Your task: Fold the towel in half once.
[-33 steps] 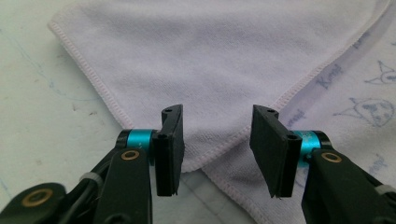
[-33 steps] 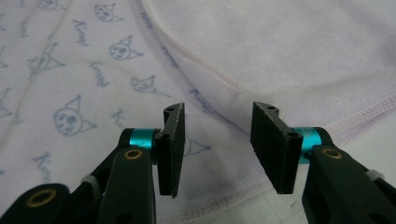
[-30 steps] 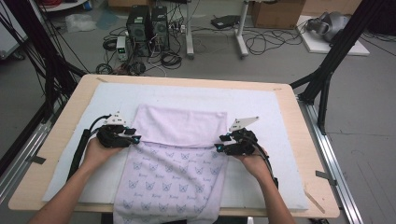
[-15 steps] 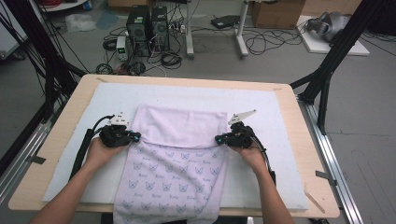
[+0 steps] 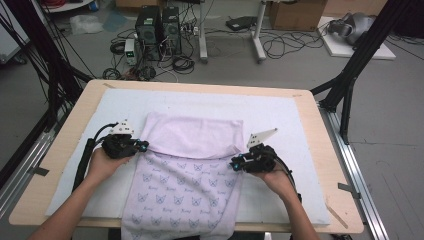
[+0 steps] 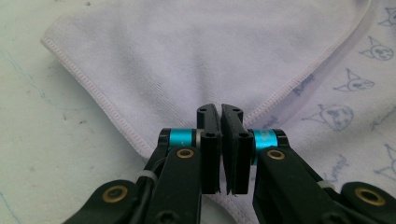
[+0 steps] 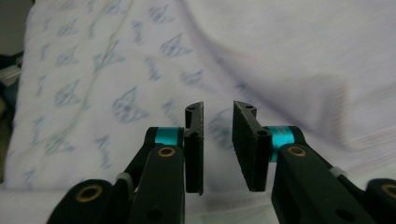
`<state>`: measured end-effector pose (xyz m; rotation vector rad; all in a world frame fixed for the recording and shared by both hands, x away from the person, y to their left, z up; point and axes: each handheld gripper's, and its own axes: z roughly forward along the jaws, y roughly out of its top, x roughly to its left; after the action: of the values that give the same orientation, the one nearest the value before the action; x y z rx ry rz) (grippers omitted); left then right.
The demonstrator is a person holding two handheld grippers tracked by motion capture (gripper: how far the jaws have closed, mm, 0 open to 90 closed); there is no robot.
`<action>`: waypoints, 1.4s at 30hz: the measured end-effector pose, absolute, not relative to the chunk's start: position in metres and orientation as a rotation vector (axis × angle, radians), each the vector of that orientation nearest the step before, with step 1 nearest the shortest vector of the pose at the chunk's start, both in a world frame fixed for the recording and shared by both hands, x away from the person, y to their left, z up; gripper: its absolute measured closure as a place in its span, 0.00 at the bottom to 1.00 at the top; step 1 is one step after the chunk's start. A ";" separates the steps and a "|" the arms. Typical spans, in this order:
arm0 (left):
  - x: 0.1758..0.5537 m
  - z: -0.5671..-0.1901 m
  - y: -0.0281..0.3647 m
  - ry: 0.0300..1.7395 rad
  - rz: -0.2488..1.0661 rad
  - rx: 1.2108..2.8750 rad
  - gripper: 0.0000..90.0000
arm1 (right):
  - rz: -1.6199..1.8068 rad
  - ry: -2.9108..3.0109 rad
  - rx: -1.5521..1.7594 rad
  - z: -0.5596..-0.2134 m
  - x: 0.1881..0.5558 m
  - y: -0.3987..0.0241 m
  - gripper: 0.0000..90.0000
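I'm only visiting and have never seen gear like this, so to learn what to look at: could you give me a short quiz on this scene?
1. What is printed on the towel? A) small cartoon faces B) stripes C) flowers
2. True or false: the towel's far part is folded back over it, plain side up.
3. Whose jaws stand wider apart, those of the left gripper or of the right gripper?

Key: 1 A. 2 True. 3 The right: its jaws have just been opening, with nothing between them. The left is shut.
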<state>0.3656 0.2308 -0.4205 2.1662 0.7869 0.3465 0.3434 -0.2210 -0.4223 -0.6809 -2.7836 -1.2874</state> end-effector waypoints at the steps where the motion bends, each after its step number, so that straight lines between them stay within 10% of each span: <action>1: 0.366 -0.421 0.230 0.789 0.348 2.178 0.95 | -1.275 -2.783 -0.666 -0.427 0.336 -0.221 0.82; 14: 0.368 -0.420 0.231 0.802 0.344 2.156 0.95 | -1.146 -2.844 -0.677 -0.436 0.320 -0.241 0.87; 27: 0.371 -0.423 0.232 0.815 0.323 2.148 0.95 | -1.343 -2.812 -0.952 -0.428 0.388 -0.223 0.50; 29: 0.372 -0.424 0.232 0.815 0.318 2.148 0.95 | -1.328 -2.801 -0.943 -0.432 0.393 -0.217 0.55; 32: 0.370 -0.422 0.232 0.808 0.319 2.139 0.95 | -1.268 -2.794 -0.832 -0.437 0.394 -0.214 0.92; 42: 0.358 -0.397 0.237 0.791 0.353 2.081 0.95 | -1.540 -2.740 -0.814 -0.392 0.371 -0.243 0.95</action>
<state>0.3584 0.2369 -0.3969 2.0807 0.7907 0.3534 0.3707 -0.2433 -0.3919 -0.8138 -2.7396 -1.5395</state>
